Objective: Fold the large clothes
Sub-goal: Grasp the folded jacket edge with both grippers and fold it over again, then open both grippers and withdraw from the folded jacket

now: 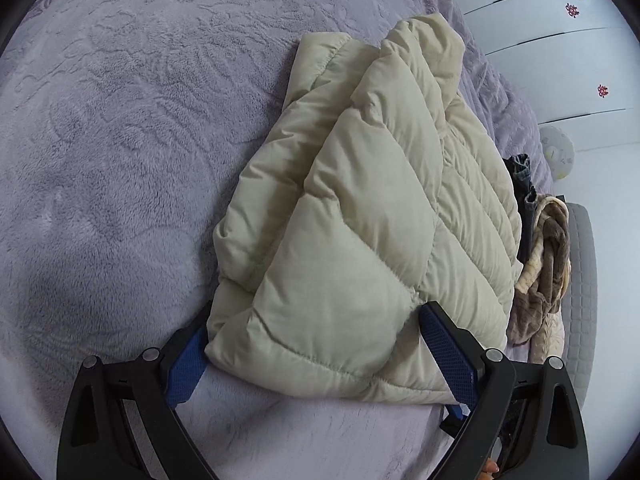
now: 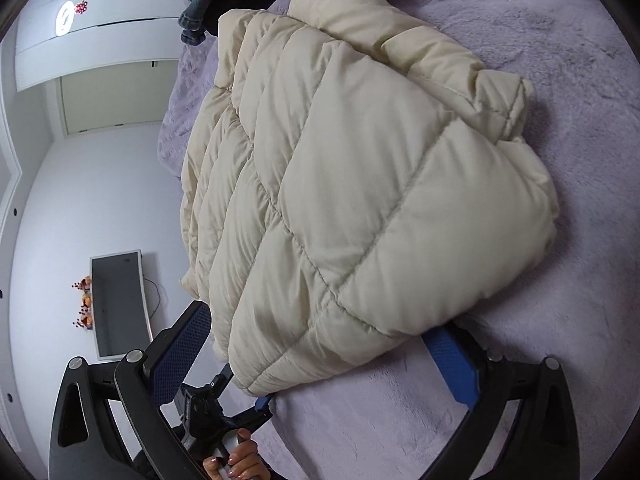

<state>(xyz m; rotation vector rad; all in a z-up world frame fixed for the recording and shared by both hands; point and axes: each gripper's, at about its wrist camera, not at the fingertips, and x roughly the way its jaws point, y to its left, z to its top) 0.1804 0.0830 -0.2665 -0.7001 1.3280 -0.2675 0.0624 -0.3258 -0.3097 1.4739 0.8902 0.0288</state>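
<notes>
Jacket folded, grippers spread at its near edge

Fingers of left gripper (image 1: 316,344) spread wide on either side of the near corner of the cream puffer jacket (image 1: 360,208), blue pads beside the fabric, not clamped on it. Same for right gripper (image 2: 320,340): jaws wide apart, bundle's near corner lying between them, one blue pad (image 2: 452,360) partly tucked under the edge. Lower in the right wrist view, a hand (image 2: 236,458) gripping the other tool. Jacket folded into a thick quilted bundle, resting flat on the lilac plush bedspread (image 1: 120,160), close to the bed's edge. Beyond the jacket, dark jeans (image 1: 520,176) and a brown-and-beige garment (image 1: 544,264) heaped at the bedside. Farther off, white wardrobe doors (image 1: 560,64); on the floor, a grey-faced panel (image 2: 118,304).
</notes>
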